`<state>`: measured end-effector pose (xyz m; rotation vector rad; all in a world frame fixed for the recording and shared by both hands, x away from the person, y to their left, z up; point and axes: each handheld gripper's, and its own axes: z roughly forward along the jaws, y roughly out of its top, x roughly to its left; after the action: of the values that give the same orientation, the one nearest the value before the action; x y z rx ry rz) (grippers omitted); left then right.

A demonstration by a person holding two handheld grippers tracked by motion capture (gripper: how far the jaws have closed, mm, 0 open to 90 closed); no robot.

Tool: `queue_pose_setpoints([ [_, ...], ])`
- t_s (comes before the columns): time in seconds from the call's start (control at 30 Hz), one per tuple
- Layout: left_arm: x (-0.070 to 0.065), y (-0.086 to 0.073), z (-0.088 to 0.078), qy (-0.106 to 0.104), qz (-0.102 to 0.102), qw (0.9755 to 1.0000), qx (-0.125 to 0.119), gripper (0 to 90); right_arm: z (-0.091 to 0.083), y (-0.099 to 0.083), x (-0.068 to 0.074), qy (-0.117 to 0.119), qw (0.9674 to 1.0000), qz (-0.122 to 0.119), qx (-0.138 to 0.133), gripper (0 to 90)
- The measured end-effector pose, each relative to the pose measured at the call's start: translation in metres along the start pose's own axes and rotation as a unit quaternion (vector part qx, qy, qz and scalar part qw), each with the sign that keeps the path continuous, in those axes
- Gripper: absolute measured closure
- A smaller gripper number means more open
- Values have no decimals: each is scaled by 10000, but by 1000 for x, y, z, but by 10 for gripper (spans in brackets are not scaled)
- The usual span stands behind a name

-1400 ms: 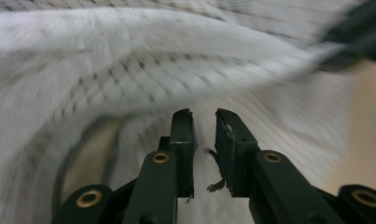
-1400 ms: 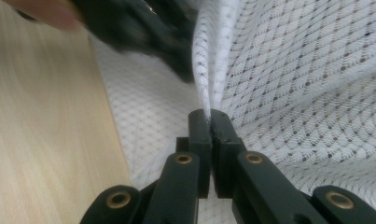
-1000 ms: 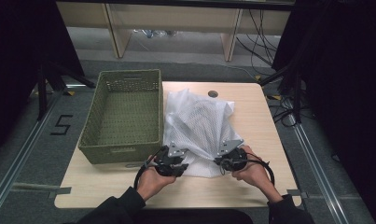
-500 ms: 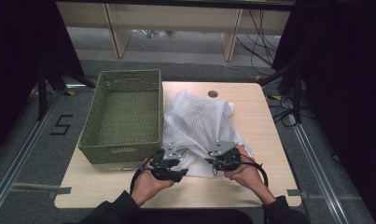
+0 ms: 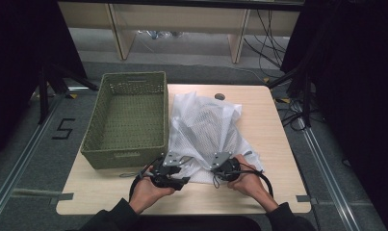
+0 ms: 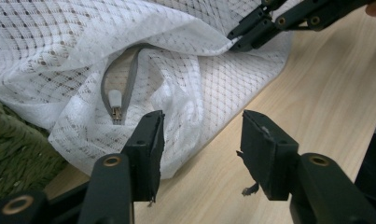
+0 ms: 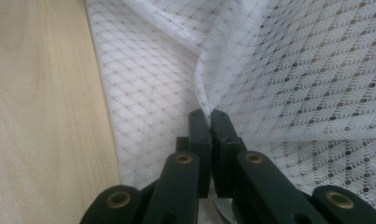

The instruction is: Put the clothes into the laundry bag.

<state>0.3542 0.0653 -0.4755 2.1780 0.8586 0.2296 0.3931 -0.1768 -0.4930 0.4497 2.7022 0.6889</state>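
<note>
Both hands have drawn nearer to each other along the near edge of the white mesh bag (image 5: 203,132), which lies on the wooden table (image 5: 268,134) just right of the green basket (image 5: 126,120). Right gripper (image 7: 209,116) is clenched on a fold of the mesh. Left gripper (image 6: 202,140) has just been opening, its jaws released above bare table beside the bag's grey zipper (image 6: 116,100), pinching nothing.

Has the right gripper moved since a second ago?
Yes. The right gripper has shifted left, away from the table's right edge, clamped on the mesh bag.
</note>
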Motion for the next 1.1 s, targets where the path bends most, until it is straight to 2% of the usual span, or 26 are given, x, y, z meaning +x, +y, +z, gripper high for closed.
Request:
queue_pose_setpoints([
  [0.1, -1, -2, -2, -30, 46, 10000, -5, 464, -3, 0, -3, -12, 9999, 89, -106, 894],
  [0.13, -1, -3, -2, 11, 73, 10000, 6, 438, -8, -1, -5, 22, 9988, 411, -262, 869],
  [0.17, -1, -3, -2, 11, 73, 10000, 6, 426, -8, -1, -5, 22, 9988, 411, -262, 869],
  [0.23, -1, -4, -2, -39, 138, 9999, -26, 396, -15, -4, -9, -51, 9970, 608, -466, 787],
  [0.27, -1, -5, -2, 4, 156, 9999, -17, 388, -17, -6, -11, -196, 9962, 540, -656, 726],
  [0.3, -1, -5, -3, 16, 221, 9998, -13, 384, -22, -7, -13, -235, 9945, 680, -762, 678],
  [0.33, -1, -5, -4, -48, 277, 9996, -39, 372, -25, -9, -16, -309, 9923, 763, -927, 640],
  [0.37, -1, -6, -5, -1, 278, 9996, -42, 364, -30, -11, -19, -365, 9908, 840, -999, 584],
  [0.47, 1, -7, -7, 11, 287, 9996, -66, 357, -44, -18, -30, -715, 9804, 1255, -1344, 475],
  [0.5, 1, -8, -8, -4, 306, 9995, -75, 357, -44, -18, -30, -715, 9804, 1255, -1344, 475],
  [0.53, 2, -9, -9, 17, 252, 9996, -102, 355, -48, -21, -33, -785, 9758, 1454, -1430, 449],
  [0.57, 4, -10, -12, 28, 250, 9996, -138, 349, -55, -28, -39, -922, 9697, 1644, -1552, 430],
  [0.6, 5, -11, -14, 100, 259, 9995, -136, 348, -58, -31, -40, -941, 9667, 1791, -1569, 421],
  [0.63, 5, -11, -14, 100, 259, 9995, -136, 347, -58, -31, -40, -941, 9667, 1791, -1569, 421],
  [0.67, 7, -12, -17, 96, 219, 9995, -185, 347, -62, -38, -42, -965, 9637, 1923, -1582, 411],
  [0.73, 8, -12, -18, 137, 222, 9995, -179, 347, -64, -41, -43, -1055, 9631, 1900, -1586, 410],
  [0.8, 10, -13, -21, 179, 219, 9994, -196, 345, -66, -47, -44, -1159, 9606, 1980, -1568, 401],
  [0.83, 10, -13, -23, 193, 199, 9994, -220, 345, -67, -49, -44, -1090, 9605, 2049, -1537, 399],
  [0.87, 12, -14, -26, 214, 208, 9993, -222, 345, -68, -53, -44, -1114, 9578, 2157, -1539, 392],
  [0.97, 13, -16, -28, 251, 190, 9992, -226, 345, -69, -56, -44, -1073, 9583, 2178, -1506, 388],
  [1.0, 15, -17, -30, 282, 151, 9992, -249, 345, -70, -60, -45, -1081, 9570, 2234, -1503, 387],
  [1.03, 15, -17, -30, 282, 151, 9992, -249, 345, -70, -60, -45, -1081, 9570, 2234, -1503, 387],
  [1.1, 17, -18, -32, 324, 149, 9991, -246, 345, -74, -65, -46, -1120, 9543, 2339, -1486, 387],
])
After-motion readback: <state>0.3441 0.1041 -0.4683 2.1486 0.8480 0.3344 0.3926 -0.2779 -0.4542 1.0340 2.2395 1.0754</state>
